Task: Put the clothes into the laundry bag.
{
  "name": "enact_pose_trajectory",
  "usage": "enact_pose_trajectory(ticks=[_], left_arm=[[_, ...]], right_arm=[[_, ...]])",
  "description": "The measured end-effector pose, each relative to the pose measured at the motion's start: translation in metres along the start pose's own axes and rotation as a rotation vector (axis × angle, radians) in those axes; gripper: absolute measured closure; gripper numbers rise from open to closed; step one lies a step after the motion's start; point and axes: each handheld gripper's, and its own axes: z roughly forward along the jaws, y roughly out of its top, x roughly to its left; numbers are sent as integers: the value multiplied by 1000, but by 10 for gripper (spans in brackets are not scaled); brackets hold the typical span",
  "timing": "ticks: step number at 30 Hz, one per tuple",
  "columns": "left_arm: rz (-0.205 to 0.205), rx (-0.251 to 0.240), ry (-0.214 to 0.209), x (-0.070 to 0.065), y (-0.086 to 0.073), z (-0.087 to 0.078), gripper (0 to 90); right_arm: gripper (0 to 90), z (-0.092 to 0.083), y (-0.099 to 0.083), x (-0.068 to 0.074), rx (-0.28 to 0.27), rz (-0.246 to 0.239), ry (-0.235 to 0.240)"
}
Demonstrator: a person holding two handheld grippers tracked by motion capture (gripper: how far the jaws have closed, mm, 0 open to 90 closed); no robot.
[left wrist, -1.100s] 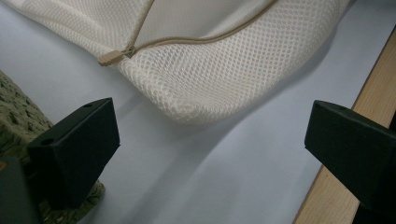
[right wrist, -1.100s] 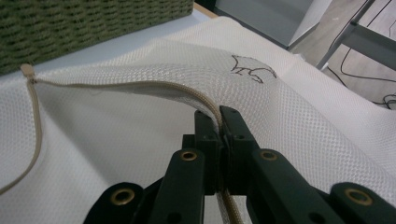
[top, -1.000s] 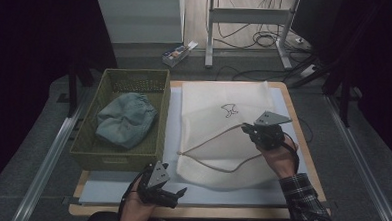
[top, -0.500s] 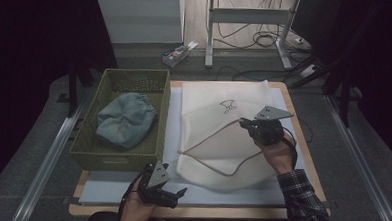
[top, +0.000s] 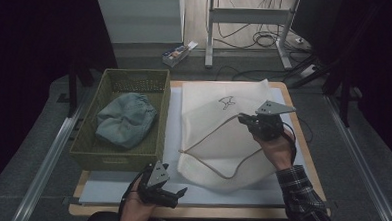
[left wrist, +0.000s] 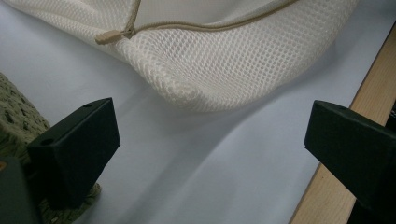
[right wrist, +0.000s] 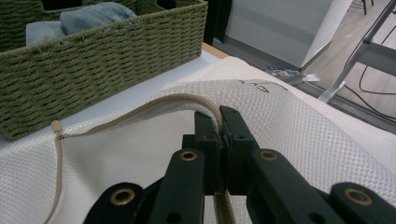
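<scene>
Pinching mesh bag (right wrist: pixel 303 140) zipper edge, right hand-held gripper (right wrist: pixel 219 116) clamped, left hand-held gripper (left wrist: pixel 210 140) apart.

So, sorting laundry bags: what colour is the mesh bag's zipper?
Tan zipper, clearest in the right gripper view.

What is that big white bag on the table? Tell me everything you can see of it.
The mesh bag is cream-white netted fabric, lying flat and limp on a pale sheet, right of the green woven basket. A tan zipper curves across its top, and a small dark mark is printed near its far end. The right gripper is shut on the zipper edge, lifting it into a ridge. The left gripper is open just short of the bag's rounded near corner, not touching.
</scene>
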Motion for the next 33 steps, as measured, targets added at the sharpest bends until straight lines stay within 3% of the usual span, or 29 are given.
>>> enact_pose_trajectory(ticks=[26,33], left_arm=[[1,5,3,0,0,1,31],[-13,-3,-10,-1,0,1,30]], right_arm=[[852,7,28,-5,-52,14,45],[852,8,24,-6,-56,21,55]])
